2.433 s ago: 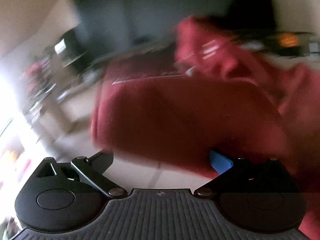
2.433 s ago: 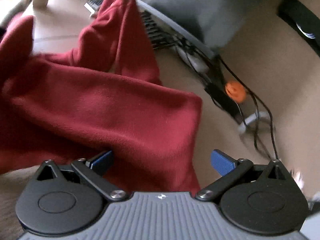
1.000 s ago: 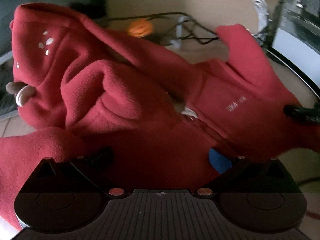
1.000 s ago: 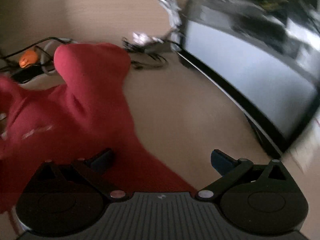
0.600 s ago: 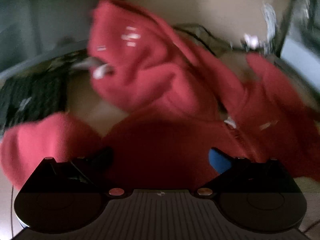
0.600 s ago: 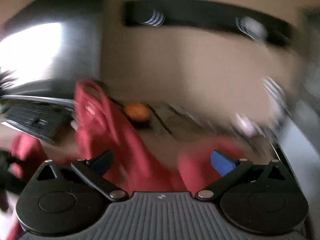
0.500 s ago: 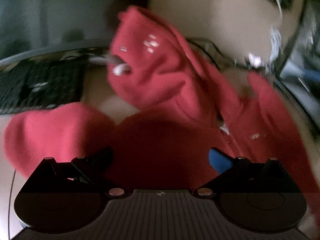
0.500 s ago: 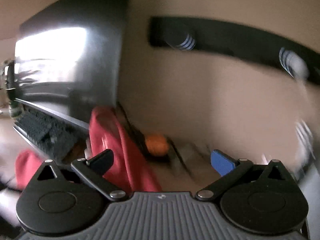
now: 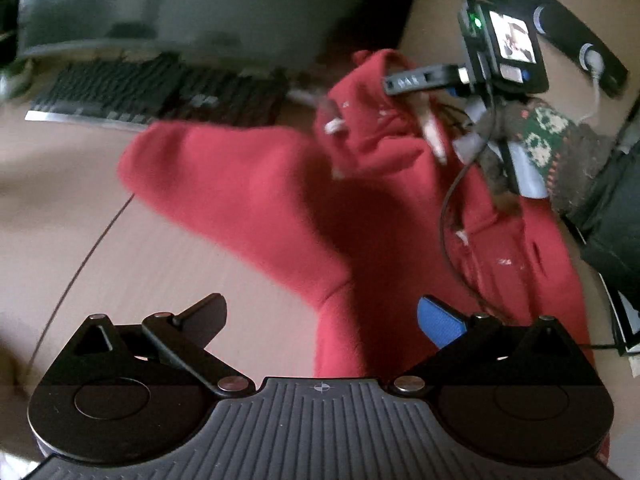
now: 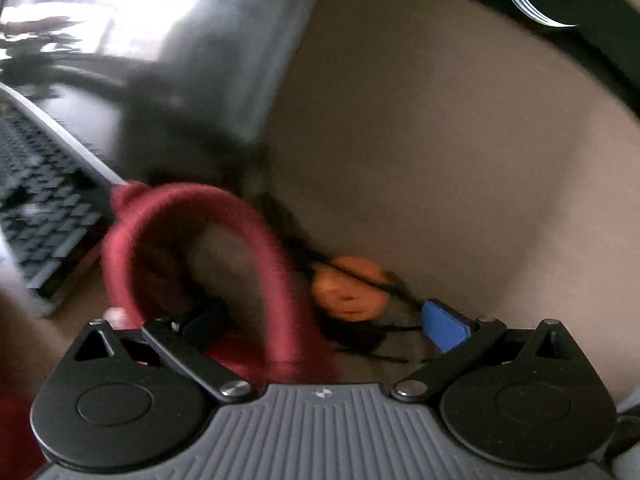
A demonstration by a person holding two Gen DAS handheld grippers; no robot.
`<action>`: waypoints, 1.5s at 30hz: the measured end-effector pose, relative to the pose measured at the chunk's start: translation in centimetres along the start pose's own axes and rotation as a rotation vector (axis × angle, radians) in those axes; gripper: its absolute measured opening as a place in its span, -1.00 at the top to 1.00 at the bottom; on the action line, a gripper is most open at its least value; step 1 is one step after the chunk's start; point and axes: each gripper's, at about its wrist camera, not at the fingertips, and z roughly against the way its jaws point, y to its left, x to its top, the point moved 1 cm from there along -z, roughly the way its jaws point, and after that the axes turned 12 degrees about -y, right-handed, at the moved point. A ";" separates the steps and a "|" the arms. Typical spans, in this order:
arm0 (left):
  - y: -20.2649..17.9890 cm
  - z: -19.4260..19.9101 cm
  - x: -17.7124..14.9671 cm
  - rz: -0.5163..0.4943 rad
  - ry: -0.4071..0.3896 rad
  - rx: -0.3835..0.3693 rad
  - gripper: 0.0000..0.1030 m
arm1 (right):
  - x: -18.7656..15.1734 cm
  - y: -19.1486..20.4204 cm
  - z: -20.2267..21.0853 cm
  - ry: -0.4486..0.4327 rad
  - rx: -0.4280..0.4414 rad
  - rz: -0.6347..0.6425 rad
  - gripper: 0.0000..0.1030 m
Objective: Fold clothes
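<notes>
A red fleece hoodie point(image 9: 360, 216) lies spread on the beige desk point(image 9: 120, 240), one sleeve point(image 9: 208, 168) reaching left and the hood point(image 9: 372, 120) raised at the far end. My left gripper point(image 9: 322, 316) is open at the hoodie's near hem, with red cloth lying between its fingers. My right gripper point(image 10: 326, 322) is open at the hood, whose rim point(image 10: 208, 216) arches up between its fingers. In the left wrist view its small lit screen point(image 9: 512, 40) shows above the hood, held by a hand in a patterned sleeve point(image 9: 548, 140).
A black keyboard point(image 9: 160, 92) and a dark monitor point(image 9: 200, 4) stand behind the hoodie. An orange object point(image 10: 348, 284) among black cables lies beyond the hood by the wall. A thin cable point(image 9: 80, 268) crosses the desk at the left. Dark equipment point(image 9: 612, 208) borders the right.
Both views have swung. The left gripper has pulled back, so the spread sleeve and keyboard now show. The right gripper has come over to the hood. Both stayed open.
</notes>
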 end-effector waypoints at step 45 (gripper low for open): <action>-2.8 3.9 -6.6 -0.634 0.124 -0.424 -1.00 | -18.6 -6.9 36.9 0.340 0.111 -0.297 -1.00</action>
